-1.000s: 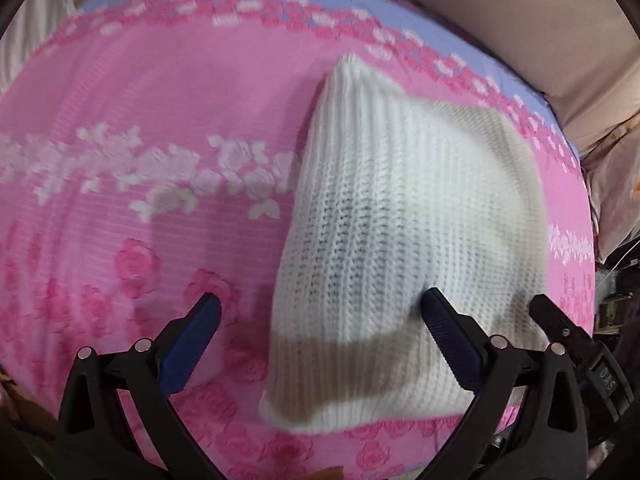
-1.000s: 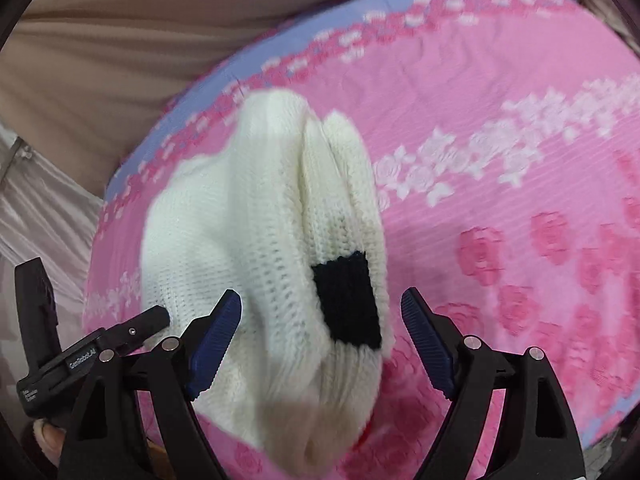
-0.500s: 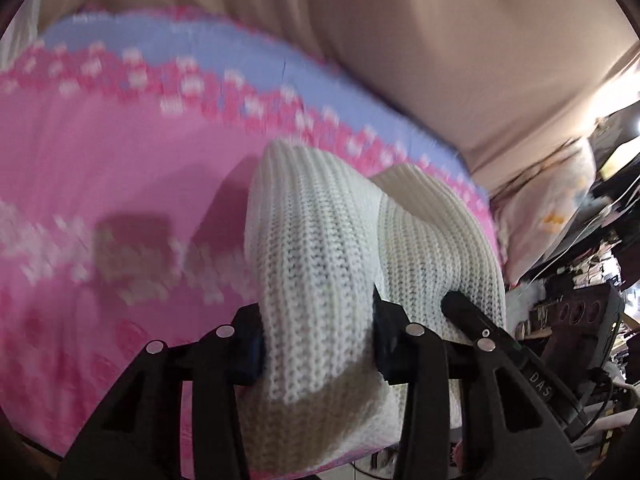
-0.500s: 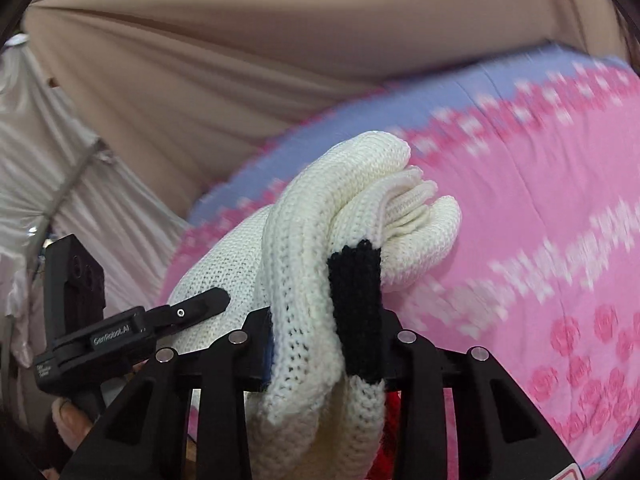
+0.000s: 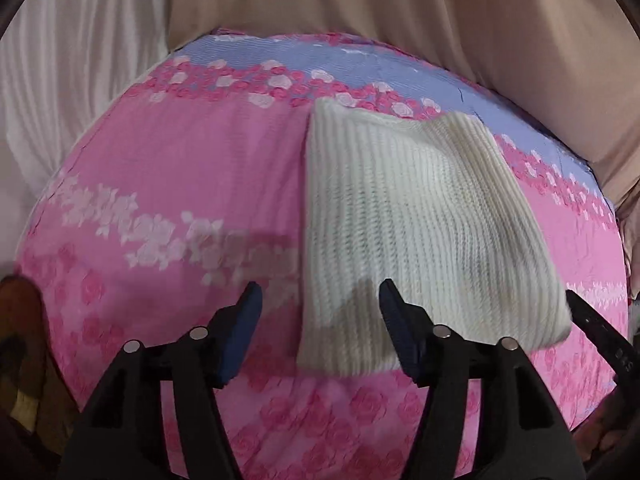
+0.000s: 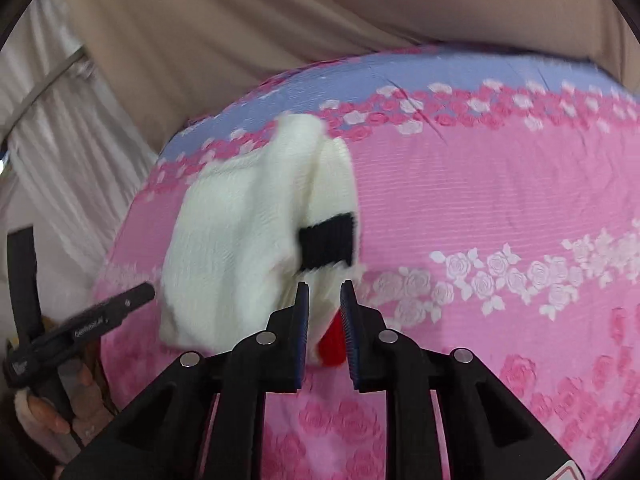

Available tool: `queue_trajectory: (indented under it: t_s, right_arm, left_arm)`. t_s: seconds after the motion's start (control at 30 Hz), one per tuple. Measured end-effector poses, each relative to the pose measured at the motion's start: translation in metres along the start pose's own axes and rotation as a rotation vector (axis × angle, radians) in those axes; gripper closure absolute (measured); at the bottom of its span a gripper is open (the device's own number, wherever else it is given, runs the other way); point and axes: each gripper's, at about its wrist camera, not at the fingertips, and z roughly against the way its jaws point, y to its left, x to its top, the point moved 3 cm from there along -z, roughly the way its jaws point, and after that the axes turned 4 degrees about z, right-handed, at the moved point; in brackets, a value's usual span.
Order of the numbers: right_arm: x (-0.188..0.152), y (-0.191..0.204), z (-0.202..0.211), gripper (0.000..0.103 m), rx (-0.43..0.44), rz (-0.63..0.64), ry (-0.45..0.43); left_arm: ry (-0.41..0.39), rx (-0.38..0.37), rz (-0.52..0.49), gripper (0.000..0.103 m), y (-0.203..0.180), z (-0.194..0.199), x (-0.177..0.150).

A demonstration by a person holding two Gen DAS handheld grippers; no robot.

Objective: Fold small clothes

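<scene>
A folded white knitted garment (image 5: 412,232) lies flat on the pink rose-patterned bedsheet (image 5: 180,184). My left gripper (image 5: 320,300) is open, its jaws wide apart just short of the garment's near left corner, holding nothing. In the right wrist view the garment (image 6: 240,248) shows a black patch (image 6: 326,242) and a red patch (image 6: 334,346) at its near edge. My right gripper (image 6: 324,292) has its jaws a narrow gap apart, just in front of that near edge, with no cloth between them. The view is blurred there.
The sheet has a lilac border (image 5: 360,64) at the far edge, backed by beige cloth (image 5: 360,8) and white curtain (image 5: 68,80). The other gripper's handle (image 6: 80,324) shows at the left of the right wrist view. A brown object (image 5: 20,320) sits at the left.
Both grippers held the garment lifted half a second ago. Now it lies flat on the sheet, farther back, and both grippers have let go and drawn back.
</scene>
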Motion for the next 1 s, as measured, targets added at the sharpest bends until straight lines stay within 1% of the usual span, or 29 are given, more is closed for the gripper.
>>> queue_trajectory:
  t_s: [0.03,0.1,0.17,0.2,0.27,0.33,0.43,0.53,0.67,0.8,0.93,1.0]
  right_arm:
    - [-0.006,0.009,0.006,0.084,-0.029,0.035,-0.001]
    - [-0.015,0.025,0.014,0.084,-0.059,0.088,-0.003]
    - [-0.022,0.034,0.019,0.084,-0.077,0.104,-0.008]
    - [-0.025,0.038,0.019,0.083,-0.076,0.107,-0.002]
    - [-0.028,0.039,0.020,0.083,-0.103,0.108,0.003]
    - [-0.029,0.040,0.022,0.081,-0.116,0.098,-0.003]
    - [-0.032,0.039,0.028,0.077,-0.140,0.068,-0.023]
    - [-0.036,0.037,0.032,0.074,-0.163,0.036,-0.036]
    - [-0.040,0.040,0.036,0.072,-0.170,0.022,-0.054]
    - [-0.043,0.043,0.039,0.069,-0.170,0.018,-0.067]
    - [-0.048,0.048,0.040,0.068,-0.170,0.019,-0.075]
    - [-0.050,0.051,0.041,0.067,-0.169,0.021,-0.078]
  left_arm:
    - [-0.008,0.006,-0.013,0.035,0.000,0.007,-0.006]
    - [-0.041,0.022,-0.036,0.030,-0.004,0.018,-0.012]
    - [-0.064,0.034,-0.050,0.024,-0.011,0.024,-0.004]
    - [-0.071,0.038,-0.046,0.022,-0.014,0.029,-0.006]
    - [-0.085,0.043,-0.022,0.022,-0.019,0.036,-0.008]
    - [-0.078,0.031,-0.014,0.022,-0.024,0.038,-0.011]
    - [-0.083,0.041,-0.050,0.022,-0.033,0.038,-0.017]
    - [-0.097,0.053,-0.088,0.025,-0.038,0.040,-0.023]
    - [-0.098,0.051,-0.112,0.028,-0.039,0.041,-0.032]
    - [-0.112,0.075,-0.154,0.029,-0.041,0.044,-0.042]
    - [-0.125,0.074,-0.171,0.032,-0.039,0.049,-0.045]
    - [-0.129,0.076,-0.174,0.036,-0.037,0.051,-0.047]
